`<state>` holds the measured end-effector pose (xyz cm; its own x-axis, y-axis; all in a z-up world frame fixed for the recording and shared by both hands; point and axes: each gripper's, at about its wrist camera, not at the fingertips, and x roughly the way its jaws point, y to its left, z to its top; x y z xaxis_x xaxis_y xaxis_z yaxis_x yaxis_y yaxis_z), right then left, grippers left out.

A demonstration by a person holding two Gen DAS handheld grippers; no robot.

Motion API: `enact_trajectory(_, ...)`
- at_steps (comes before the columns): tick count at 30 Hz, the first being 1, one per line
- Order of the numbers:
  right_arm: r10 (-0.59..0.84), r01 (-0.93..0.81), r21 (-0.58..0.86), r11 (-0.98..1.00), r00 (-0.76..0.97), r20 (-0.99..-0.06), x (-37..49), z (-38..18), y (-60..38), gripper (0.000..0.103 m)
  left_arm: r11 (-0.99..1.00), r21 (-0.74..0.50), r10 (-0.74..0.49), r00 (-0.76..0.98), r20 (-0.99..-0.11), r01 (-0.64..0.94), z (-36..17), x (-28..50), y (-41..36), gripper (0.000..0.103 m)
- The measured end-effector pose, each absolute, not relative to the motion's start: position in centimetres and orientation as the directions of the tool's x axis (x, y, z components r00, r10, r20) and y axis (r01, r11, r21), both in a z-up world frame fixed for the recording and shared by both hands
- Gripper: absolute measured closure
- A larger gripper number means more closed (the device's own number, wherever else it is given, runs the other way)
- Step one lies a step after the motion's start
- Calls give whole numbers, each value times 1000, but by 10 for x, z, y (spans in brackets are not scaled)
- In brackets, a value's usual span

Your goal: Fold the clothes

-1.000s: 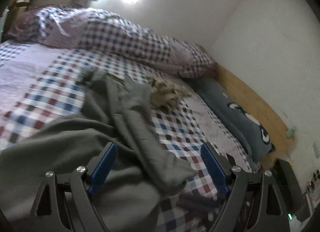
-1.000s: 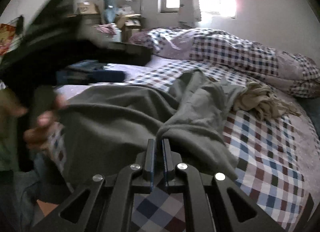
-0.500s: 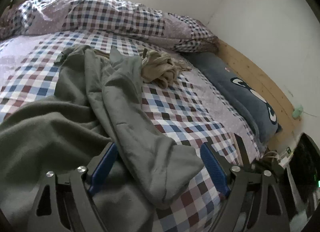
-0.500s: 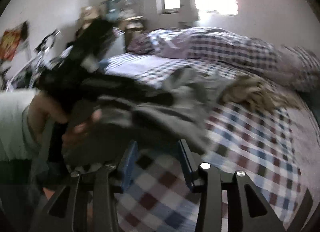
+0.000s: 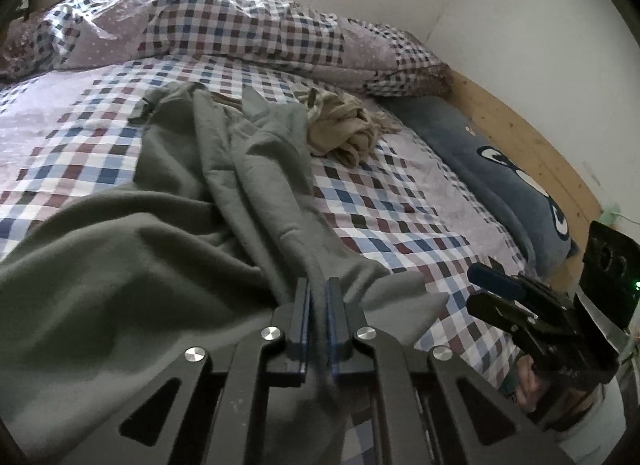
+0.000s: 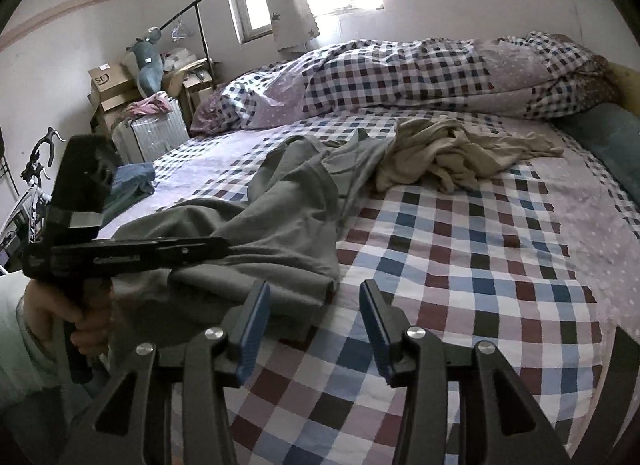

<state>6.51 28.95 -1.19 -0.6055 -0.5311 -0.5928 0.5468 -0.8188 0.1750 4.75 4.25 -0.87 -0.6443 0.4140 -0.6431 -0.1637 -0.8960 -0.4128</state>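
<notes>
1. We have the left gripper (image 5: 318, 325) with its jaws just closed on a fold of the grey garment (image 5: 168, 249); the cloth is pinched between the blue pads near the garment's near edge. The rest of the garment lies crumpled across the checked bed (image 6: 460, 249), stretching away toward the rolled quilt (image 6: 400, 77).

2. Our right gripper (image 6: 314, 329) has just been opening; its jaws stand apart with nothing between them, over bare sheet just beside the garment's corner.

3. Risk: we judge the left pinch may hold a bunched ridge and not a true hem. Lifting from there would drag the garment up in a twisted rope, and no clean fold line would come of it.

4. Risk: the far end of the garment touches the beige garment (image 6: 452, 153). A hard pull toward us could drag that heap along or snag it.

5. Risk: if the right jaws close too shallow on the corner, the soft cloth may slip out under tension.

6. Risk: the two grippers are near each other, so a crossing move might knock them together.

7. Writing: a cardboard box (image 6: 110, 79) by the wall bears "SF". Small white lettering runs along the left gripper's side in the right view, too blurred for us to read.
</notes>
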Motion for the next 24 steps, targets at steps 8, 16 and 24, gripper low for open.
enact_trajectory(8,-557,528,243,-814,-586,-589,49,-16,280,52,-902,-406,395,-669,-630,-150,-4,60,18,98)
enact_trajectory(16,-614,535,332,-777,-527,-588,38,-23,261,52,-909,-399,370,-685,-627,-125,-2,67,-3,99)
enact_trajectory(24,-648,614,316,-724,-447,-617,41,-31,217,52,-914,-400,315,-728,-609,-62,1,76,-39,103)
